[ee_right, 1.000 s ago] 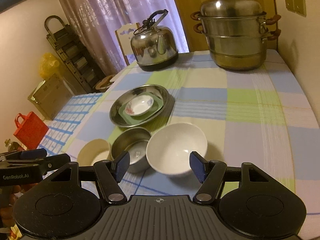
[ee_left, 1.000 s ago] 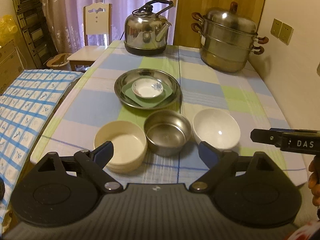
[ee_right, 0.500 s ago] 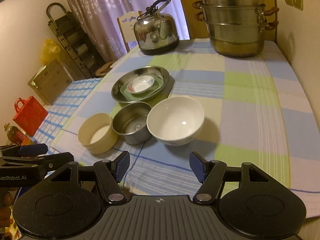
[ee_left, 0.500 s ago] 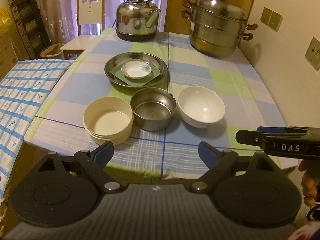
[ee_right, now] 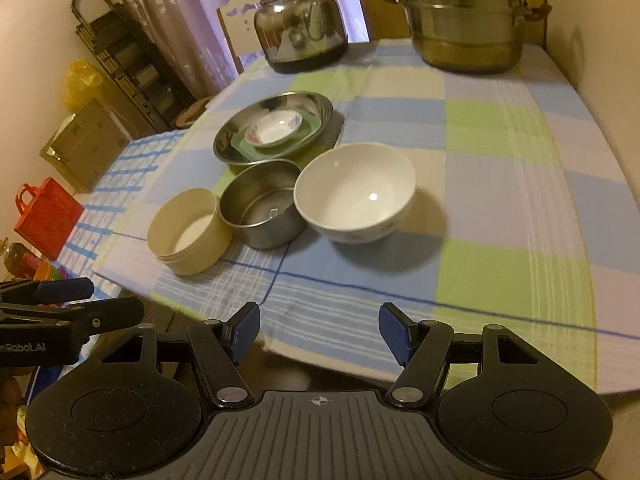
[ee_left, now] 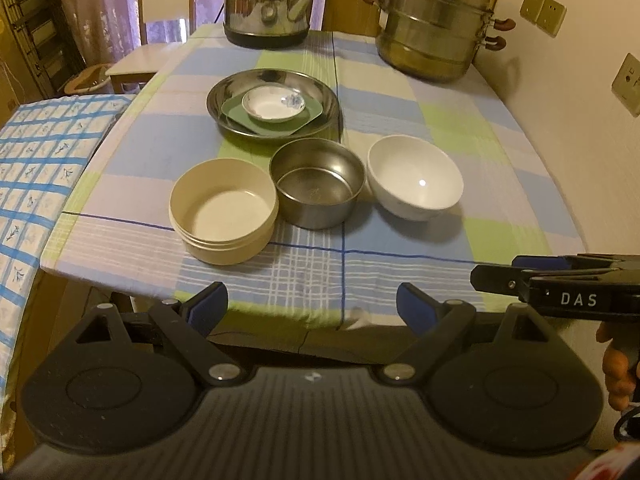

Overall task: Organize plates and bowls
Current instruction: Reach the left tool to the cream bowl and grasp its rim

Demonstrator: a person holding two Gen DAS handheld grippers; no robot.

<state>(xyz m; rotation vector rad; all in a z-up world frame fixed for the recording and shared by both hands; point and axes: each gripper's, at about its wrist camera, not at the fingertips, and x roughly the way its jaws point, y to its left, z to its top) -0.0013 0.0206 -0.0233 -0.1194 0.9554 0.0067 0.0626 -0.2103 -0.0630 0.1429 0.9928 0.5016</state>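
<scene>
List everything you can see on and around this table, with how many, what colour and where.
Steel plate: one, silver, table centre.
Green dish: one, inside the plate.
Small saucer: one, white, on the dish.
Cream bowl: one, front left.
Steel bowl: one, front middle.
White bowl: one, front right.
Kettle: one, silver, far end.
Steamer pot: one, silver, far right.
Chair: one, cream, beyond the table.
Left gripper: open.
Right gripper: open.

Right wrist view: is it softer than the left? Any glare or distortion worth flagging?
Right wrist view: motion-smeared, worst on the tablecloth lines and the kettle; a glare dot in the white bowl. Left wrist view: sharper, the same highlight on the white bowl, reflections on the steamer pot. Both: warm dim light, soft shadows, fisheye bending of the table edge.
</scene>
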